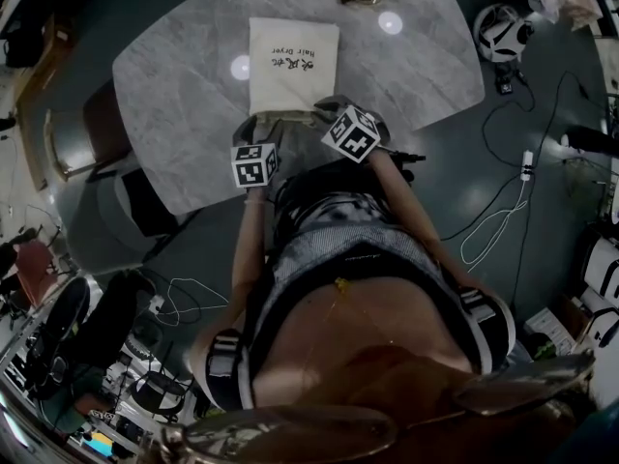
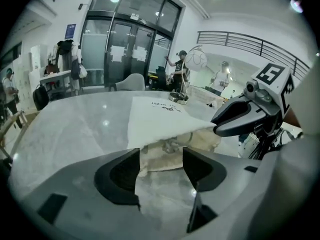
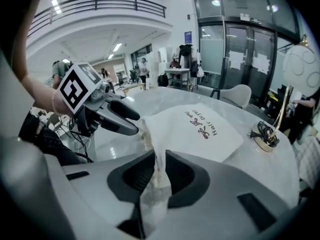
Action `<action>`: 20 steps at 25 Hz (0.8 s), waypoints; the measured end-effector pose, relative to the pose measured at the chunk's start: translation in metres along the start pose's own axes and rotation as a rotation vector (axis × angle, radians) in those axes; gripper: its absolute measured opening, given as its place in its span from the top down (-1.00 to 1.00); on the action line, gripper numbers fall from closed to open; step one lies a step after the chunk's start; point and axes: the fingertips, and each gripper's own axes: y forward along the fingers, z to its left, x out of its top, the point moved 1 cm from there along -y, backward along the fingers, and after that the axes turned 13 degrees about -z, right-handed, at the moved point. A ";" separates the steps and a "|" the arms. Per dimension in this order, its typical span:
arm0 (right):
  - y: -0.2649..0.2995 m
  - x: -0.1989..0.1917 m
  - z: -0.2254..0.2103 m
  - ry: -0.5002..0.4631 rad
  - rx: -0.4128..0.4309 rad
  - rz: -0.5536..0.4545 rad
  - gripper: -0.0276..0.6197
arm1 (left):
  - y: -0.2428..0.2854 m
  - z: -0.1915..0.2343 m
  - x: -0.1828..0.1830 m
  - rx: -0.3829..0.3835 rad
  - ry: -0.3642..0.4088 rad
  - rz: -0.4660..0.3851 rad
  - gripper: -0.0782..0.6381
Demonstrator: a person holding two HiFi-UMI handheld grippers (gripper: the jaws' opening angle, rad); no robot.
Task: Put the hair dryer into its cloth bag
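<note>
Bench: a grey, marble-patterned oval bench (image 1: 174,75); it carries everything we list below.

Bag: a cream, square cloth bag (image 1: 293,61) with dark print on its face. It lies flat on the bench with its mouth towards the person.

Bag contents: under the raised upper layer we see only crumpled cream folds. The bag looks flat, and we judge it empty, though its depth is hidden.

Lamp: a table lamp (image 3: 265,136) with a brass-coloured round base and a cable lying on that base. It stands at the far edge of the bench, well apart from the bag.

Right tongs: the right tongs (image 3: 160,164) are nearly closed, pinching the upper hem of the bag's mouth and holding it off the bench.

Left tongs: the left tongs (image 2: 161,159) stand apart with nothing between them. They are near the mouth's other corner and not touching the cloth.

Hair dryer: we find the hair dryer in no view. It is not on the visible bench, and where it lies we cannot tell.

Step in hand: opening the bag's mouth, we judge; loading has not begun.

Next move: we judge the left tongs should take the lower or opposite hem to spread the mouth. The dryer must then be fetched while one grip keeps the bag open.
</note>
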 end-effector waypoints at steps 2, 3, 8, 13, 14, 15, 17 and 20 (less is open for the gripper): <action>-0.002 -0.003 -0.003 0.032 -0.025 -0.007 0.46 | 0.000 0.006 -0.002 0.012 0.033 0.016 0.08; -0.003 -0.004 -0.004 0.045 -0.038 -0.009 0.38 | 0.000 0.008 -0.003 0.018 0.047 0.022 0.08; -0.013 -0.011 -0.011 0.181 -0.103 -0.039 0.18 | 0.007 0.022 -0.006 0.043 0.107 0.064 0.08; -0.013 -0.027 -0.010 0.332 -0.135 -0.057 0.09 | 0.011 0.040 -0.011 0.070 0.163 0.101 0.08; -0.013 -0.030 -0.009 0.356 -0.138 -0.052 0.09 | 0.012 0.043 -0.012 0.071 0.165 0.108 0.08; -0.013 -0.034 -0.009 0.379 -0.145 -0.047 0.08 | 0.014 0.045 -0.013 0.069 0.168 0.115 0.08; -0.012 -0.041 -0.007 0.414 -0.162 -0.040 0.06 | 0.019 0.047 -0.015 0.059 0.176 0.133 0.08; -0.012 -0.049 -0.004 0.480 -0.173 -0.033 0.04 | 0.025 0.051 -0.019 0.045 0.177 0.153 0.08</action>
